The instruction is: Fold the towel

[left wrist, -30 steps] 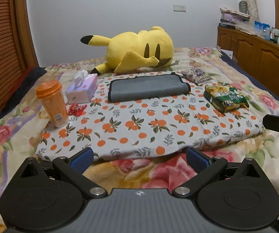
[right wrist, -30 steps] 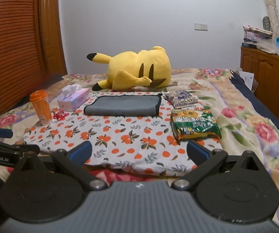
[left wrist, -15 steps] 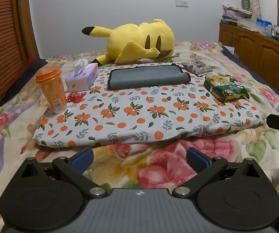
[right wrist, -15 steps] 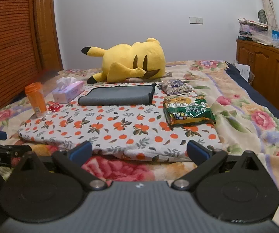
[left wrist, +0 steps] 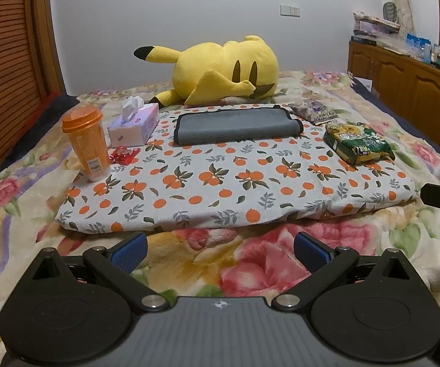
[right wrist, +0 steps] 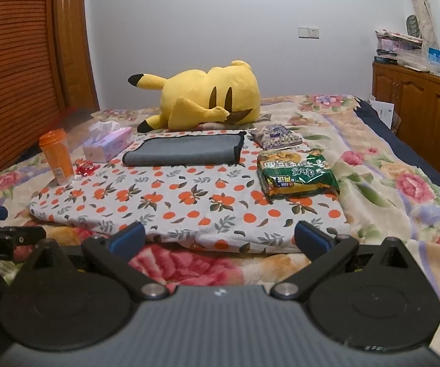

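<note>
Towel [left wrist: 235, 125], grey and folded flat, lies well ahead of my claws on the far part of the orange-print cloth [left wrist: 220, 183]. Nearest me, my left claw [left wrist: 220, 252] and right claw [right wrist: 220, 238] both gape wide with nothing between the blue pads, hovering over the floral blanket [left wrist: 204, 263] just short of the cloth's near edge. Ahead-left stands an orange cup [left wrist: 87, 142], then a tissue box [left wrist: 134, 125]; ahead-right lies a green snack bag [right wrist: 296, 172]. Beyond the towel rests a yellow plush [left wrist: 220, 72].
</note>
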`<move>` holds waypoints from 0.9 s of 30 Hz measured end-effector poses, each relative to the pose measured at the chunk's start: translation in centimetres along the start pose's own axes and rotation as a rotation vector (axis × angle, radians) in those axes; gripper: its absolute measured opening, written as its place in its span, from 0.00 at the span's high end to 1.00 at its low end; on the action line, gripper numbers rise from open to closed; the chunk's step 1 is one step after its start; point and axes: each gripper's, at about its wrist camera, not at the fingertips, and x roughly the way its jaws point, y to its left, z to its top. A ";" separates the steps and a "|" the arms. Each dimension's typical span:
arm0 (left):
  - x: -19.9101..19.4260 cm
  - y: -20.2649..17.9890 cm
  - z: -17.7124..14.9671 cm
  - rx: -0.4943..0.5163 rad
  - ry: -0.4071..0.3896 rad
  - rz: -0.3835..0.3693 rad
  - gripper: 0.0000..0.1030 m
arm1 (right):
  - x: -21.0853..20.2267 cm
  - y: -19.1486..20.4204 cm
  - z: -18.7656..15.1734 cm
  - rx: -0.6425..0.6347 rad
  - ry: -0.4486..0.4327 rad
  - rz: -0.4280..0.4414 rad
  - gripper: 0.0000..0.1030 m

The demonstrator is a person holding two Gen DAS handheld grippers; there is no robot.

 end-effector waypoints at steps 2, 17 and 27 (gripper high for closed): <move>-0.1 0.0 0.0 0.000 -0.007 0.001 0.00 | 0.0 -0.1 0.0 0.002 -0.003 -0.002 0.00; -0.9 0.2 0.4 -0.022 -0.064 -0.007 0.00 | -0.7 -0.2 0.3 0.008 -0.057 -0.002 0.00; -1.4 0.3 0.8 -0.022 -0.092 -0.006 0.00 | -1.0 -0.4 0.5 0.012 -0.086 -0.005 0.00</move>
